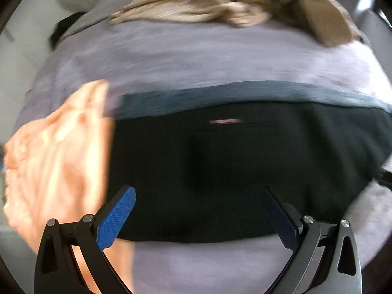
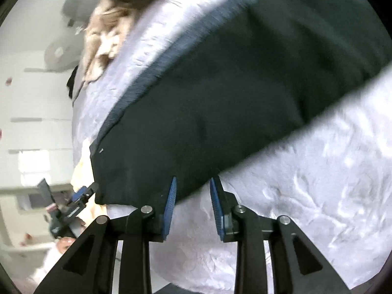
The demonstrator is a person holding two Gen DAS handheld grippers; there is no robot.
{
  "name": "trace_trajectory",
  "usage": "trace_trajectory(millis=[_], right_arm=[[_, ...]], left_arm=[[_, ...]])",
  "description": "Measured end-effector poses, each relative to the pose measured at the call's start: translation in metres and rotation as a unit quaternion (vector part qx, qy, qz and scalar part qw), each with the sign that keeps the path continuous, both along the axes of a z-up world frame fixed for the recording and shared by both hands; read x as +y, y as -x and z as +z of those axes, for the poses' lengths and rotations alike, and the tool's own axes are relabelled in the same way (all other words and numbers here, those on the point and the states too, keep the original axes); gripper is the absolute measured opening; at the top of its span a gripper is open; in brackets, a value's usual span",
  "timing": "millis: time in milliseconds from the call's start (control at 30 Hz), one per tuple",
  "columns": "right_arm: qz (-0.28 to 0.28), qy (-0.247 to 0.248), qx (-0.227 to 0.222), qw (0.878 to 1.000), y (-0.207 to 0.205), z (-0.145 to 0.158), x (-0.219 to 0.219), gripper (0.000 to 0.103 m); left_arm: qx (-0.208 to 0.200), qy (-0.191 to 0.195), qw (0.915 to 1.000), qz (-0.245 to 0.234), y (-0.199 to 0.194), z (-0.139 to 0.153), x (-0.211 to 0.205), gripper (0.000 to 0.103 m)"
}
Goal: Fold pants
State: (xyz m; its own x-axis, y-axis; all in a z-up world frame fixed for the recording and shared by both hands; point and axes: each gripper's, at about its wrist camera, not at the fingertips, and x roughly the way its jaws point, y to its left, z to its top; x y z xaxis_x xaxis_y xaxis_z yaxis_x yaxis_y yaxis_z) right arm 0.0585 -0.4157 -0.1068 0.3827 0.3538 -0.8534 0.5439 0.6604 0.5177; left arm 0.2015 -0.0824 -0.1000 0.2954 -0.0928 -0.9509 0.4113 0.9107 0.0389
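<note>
Dark pants (image 1: pixel 220 166) with a blue-grey waistband (image 1: pixel 245 93) lie flat across a lilac bed cover (image 1: pixel 196 56). My left gripper (image 1: pixel 198 191) is open wide just above the pants' near part, holding nothing. In the right wrist view the pants (image 2: pixel 232 93) stretch diagonally. My right gripper (image 2: pixel 193 183) is open at the pants' near edge, with the left fingertip over the dark cloth and the right one over the cover. The left gripper (image 2: pixel 80 193) also shows at the pants' left corner.
An orange garment (image 1: pixel 58 152) lies left of the pants. A beige crumpled garment (image 1: pixel 196 2) and a brown piece (image 1: pixel 325 19) lie at the far side. White furniture (image 2: pixel 29 98) stands beyond the bed's left edge. The bed cover (image 2: pixel 306 183) spreads right.
</note>
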Motion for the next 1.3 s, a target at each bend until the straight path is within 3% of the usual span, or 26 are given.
trace_trajectory(millis=[133, 200, 267, 300, 400, 433, 467, 533, 767, 1067, 1300], right_arm=[[0.036, 0.048, -0.008, 0.998, -0.023, 0.005, 0.006, 0.032], [0.070, 0.098, 0.031, 0.992, -0.037, -0.009, 0.006, 0.031], [0.089, 0.129, 0.059, 0.986, -0.033, -0.019, 0.000, 0.020], [0.078, 0.125, 0.065, 0.987, -0.026, -0.022, -0.010, 0.016], [0.020, 0.092, 0.057, 0.994, -0.001, -0.009, -0.037, 0.020], [0.012, 0.080, 0.051, 0.995, 0.008, -0.004, -0.042, 0.025], [0.006, 0.076, 0.055, 0.996, 0.015, 0.000, -0.046, 0.039], [-0.008, 0.079, 0.062, 0.995, 0.025, 0.005, -0.050, 0.049], [-0.031, 0.043, 0.064, 0.997, 0.059, 0.015, -0.052, 0.053], [-0.056, 0.022, 0.052, 0.997, 0.077, 0.016, -0.059, 0.053], [-0.059, 0.050, 0.016, 0.997, 0.070, 0.043, -0.101, 0.053]], left_arm=[[0.020, 0.017, 0.9985, -0.048, 0.020, -0.020, -0.072, 0.103], [0.036, -0.009, 0.9970, -0.068, 0.026, -0.042, -0.103, 0.103], [0.039, -0.045, 0.9950, -0.080, 0.030, -0.062, -0.114, 0.103], [0.040, -0.041, 0.9952, -0.079, 0.030, -0.062, -0.113, 0.103], [0.049, -0.038, 0.9955, -0.071, 0.026, -0.052, -0.103, 0.103], [0.050, -0.043, 0.9955, -0.068, 0.026, -0.048, -0.099, 0.103], [0.051, -0.048, 0.9955, -0.064, 0.026, -0.045, -0.095, 0.103], [0.055, -0.052, 0.9955, -0.056, 0.028, -0.038, -0.091, 0.103], [0.075, -0.040, 0.9949, -0.053, 0.052, -0.019, -0.109, 0.103], [0.073, -0.036, 0.9882, -0.130, 0.078, -0.004, -0.169, 0.103], [0.037, -0.011, 0.9932, -0.110, 0.038, 0.007, -0.196, 0.103]])
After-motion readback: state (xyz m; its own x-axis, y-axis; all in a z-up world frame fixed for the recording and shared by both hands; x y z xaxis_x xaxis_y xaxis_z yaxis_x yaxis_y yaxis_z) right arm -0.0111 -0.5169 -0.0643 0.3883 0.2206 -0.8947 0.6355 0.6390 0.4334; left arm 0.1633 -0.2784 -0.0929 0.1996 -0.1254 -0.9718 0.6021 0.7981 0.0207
